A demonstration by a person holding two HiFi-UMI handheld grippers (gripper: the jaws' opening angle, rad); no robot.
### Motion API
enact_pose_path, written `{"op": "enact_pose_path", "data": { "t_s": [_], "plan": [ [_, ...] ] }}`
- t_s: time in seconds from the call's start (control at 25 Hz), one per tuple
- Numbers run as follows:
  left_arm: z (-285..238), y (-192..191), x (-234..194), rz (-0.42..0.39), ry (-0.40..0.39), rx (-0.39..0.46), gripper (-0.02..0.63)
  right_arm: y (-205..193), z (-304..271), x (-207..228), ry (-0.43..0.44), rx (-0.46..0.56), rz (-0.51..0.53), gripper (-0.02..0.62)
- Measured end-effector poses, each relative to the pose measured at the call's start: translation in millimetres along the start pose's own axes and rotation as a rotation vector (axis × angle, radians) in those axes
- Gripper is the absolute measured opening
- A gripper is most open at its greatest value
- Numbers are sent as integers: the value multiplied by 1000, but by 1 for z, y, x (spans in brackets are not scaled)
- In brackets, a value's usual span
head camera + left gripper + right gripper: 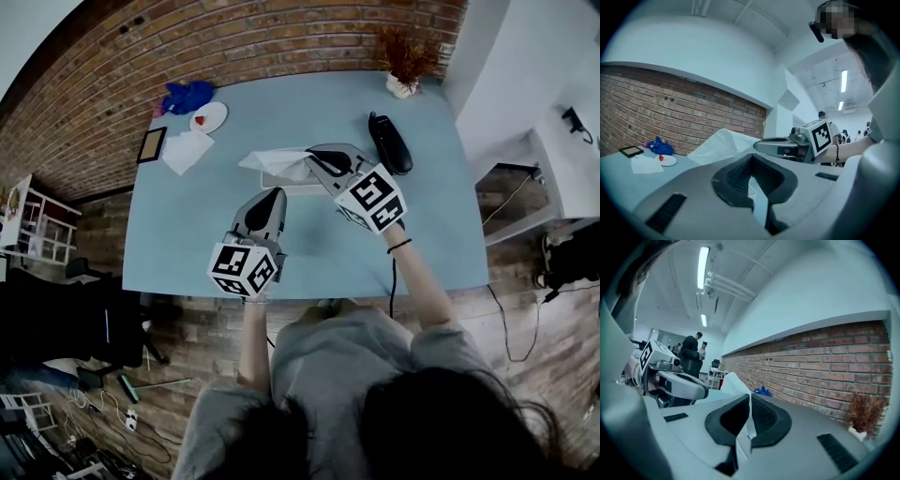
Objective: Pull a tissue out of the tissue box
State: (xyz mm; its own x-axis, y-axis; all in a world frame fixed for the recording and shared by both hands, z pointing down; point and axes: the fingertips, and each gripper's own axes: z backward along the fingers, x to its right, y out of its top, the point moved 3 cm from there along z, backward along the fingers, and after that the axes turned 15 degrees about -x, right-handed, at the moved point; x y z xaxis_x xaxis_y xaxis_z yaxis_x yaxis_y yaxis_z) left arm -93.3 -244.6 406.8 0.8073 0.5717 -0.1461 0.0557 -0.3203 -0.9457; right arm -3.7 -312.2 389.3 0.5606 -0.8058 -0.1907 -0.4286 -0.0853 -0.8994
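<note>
A white tissue [277, 159] rises from the pale tissue box [298, 186] near the middle of the blue table [187, 234]. My right gripper [319, 163] is shut on the tissue's edge. In the right gripper view a white strip lies pinched between the pads [759, 416], and the rest of the tissue [733, 382] stands beyond the tips. My left gripper [272, 197] hovers just in front of the box with its jaws together and nothing seen held. From the left gripper view, the tissue [723, 145] hangs off the right gripper [759, 145].
A black handset-like object [389, 142] lies right of the box. A dried plant in a pot [406, 58] stands at the back right. At the back left are a blue cloth [187, 96], a white plate [208, 116], a small frame [151, 143] and a loose tissue [187, 150].
</note>
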Motion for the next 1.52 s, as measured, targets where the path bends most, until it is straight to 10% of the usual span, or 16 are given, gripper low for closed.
{"op": "enact_pose_path", "data": {
  "t_s": [1.52],
  "plan": [
    [19, 4, 35, -57, 61, 80, 3, -18, 51, -18, 37, 208, -165, 2]
  ]
}}
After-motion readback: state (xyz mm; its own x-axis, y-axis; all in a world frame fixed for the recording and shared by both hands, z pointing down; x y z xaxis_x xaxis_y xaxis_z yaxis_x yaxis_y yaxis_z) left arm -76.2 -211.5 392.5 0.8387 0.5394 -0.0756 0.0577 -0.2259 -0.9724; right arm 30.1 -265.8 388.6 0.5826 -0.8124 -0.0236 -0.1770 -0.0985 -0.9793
